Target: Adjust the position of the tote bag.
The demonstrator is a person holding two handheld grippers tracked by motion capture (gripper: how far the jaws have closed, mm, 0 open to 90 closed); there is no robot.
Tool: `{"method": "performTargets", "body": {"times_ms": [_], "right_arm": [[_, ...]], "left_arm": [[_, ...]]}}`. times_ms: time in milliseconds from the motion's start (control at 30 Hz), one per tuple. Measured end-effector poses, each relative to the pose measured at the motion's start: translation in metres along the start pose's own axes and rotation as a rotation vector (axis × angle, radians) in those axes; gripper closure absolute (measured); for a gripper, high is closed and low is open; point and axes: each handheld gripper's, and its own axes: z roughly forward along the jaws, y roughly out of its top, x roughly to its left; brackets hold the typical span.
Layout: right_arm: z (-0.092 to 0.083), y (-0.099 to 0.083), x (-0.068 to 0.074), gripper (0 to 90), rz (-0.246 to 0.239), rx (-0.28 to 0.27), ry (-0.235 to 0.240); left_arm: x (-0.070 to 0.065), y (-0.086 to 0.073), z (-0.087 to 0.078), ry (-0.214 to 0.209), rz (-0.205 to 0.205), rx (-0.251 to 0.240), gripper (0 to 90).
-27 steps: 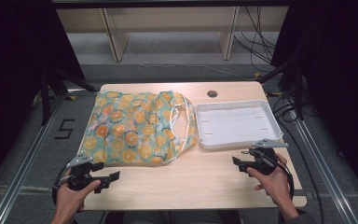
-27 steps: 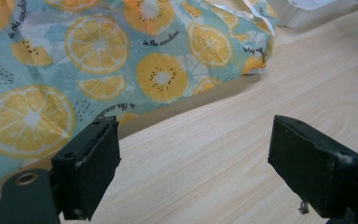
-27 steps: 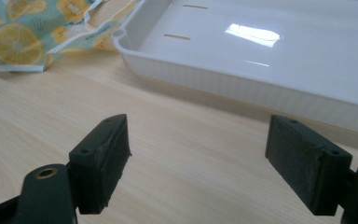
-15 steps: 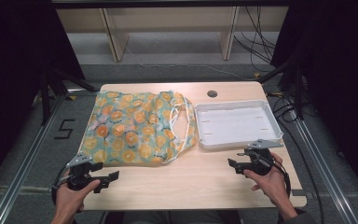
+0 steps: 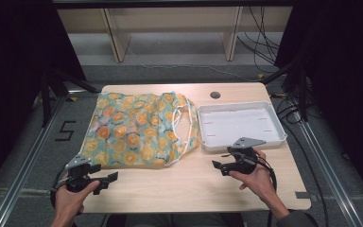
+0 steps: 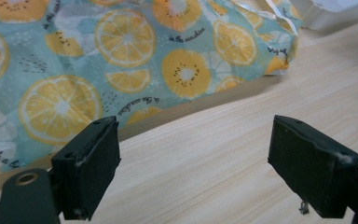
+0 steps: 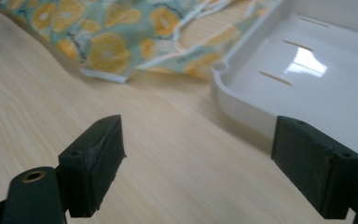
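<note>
Citrus-print bag (image 5: 139, 130): flat on surface (image 5: 189, 182), just beyond left hand-held gripper (image 5: 106, 179), jaws apart, empty; right hand-held gripper (image 5: 219, 165), likewise apart, near white tray (image 5: 276, 137)

The right tongs (image 5: 219, 166) have slid leftward along the counter's (image 5: 179, 189) near half, away from the front right corner of the white tray (image 5: 238, 125) and toward the counter's middle, the hand (image 5: 255, 177) behind them following. They now sit just below the tray's front left corner, closer to the white straps of the citrus-print bag (image 5: 132, 130) than they were a moment ago, jaws wide apart with nothing between them.
</note>
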Motion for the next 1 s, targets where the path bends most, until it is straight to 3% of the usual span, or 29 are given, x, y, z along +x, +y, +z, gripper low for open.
{"method": "performTargets", "body": {"times_ms": [67, 133, 333, 400, 533, 567, 667, 800, 833, 867, 933, 967, 1000], "right_arm": [[0.01, 0.007, 0.011, 19.1, 0.002, 0.001, 0.038], [0.021, 0.014, 0.019, 20.3, -0.064, 0.006, 0.071], [0.055, 0.033, 0.048, 21.0, -0.155, 0.026, 0.135], [0.068, 0.039, 0.054, 23.2, -0.165, 0.044, 0.16], [0.091, 0.046, 0.062, 24.0, -0.181, 0.072, 0.166], [0.1, 0.047, 0.065, 24.6, -0.175, 0.054, 0.16], [0.111, 0.05, 0.069, 26.8, -0.17, 0.065, 0.159], [0.132, 0.057, 0.074, 35.9, -0.193, 0.07, 0.158], [0.135, 0.06, 0.074, 38.4, -0.205, 0.101, 0.141], [0.144, 0.062, 0.074, 47.1, -0.196, 0.094, 0.132], [0.147, 0.062, 0.074, 51.4, -0.185, 0.1, 0.134], [0.151, 0.062, 0.073, 59.4, -0.189, 0.117, 0.147], [0.156, 0.061, 0.071, 75.8, -0.24, 0.113, 0.139]], "left_arm": [[0.0, 0.001, -0.001, 0.002, 0.001, 0.008, 15.9], [0.0, 0.0, 0.0, 0.001, 0.008, 0.003, 15.9], [0.0, 0.0, -0.001, 0.0, 0.005, 0.007, 15.9], [0.001, 0.0, -0.001, -0.002, -0.003, 0.011, 15.9], [0.001, 0.0, -0.001, -0.001, -0.003, 0.003, 15.9], [0.001, 0.0, -0.001, -0.003, -0.003, 0.003, 15.9], [0.001, 0.0, -0.001, -0.001, -0.003, 0.003, 15.9], [0.001, 0.0, -0.001, -0.001, -0.002, 0.003, 15.9], [0.002, 0.0, -0.001, -0.004, -0.003, 0.002, 15.9], [0.002, 0.0, -0.001, -0.004, -0.003, 0.003, 15.9], [0.001, 0.0, -0.001, -0.002, -0.003, 0.005, 15.9], [0.001, 0.0, -0.001, -0.005, -0.003, 0.004, 15.9], [0.002, 0.0, -0.001, -0.009, -0.008, 0.003, 15.9]]}}
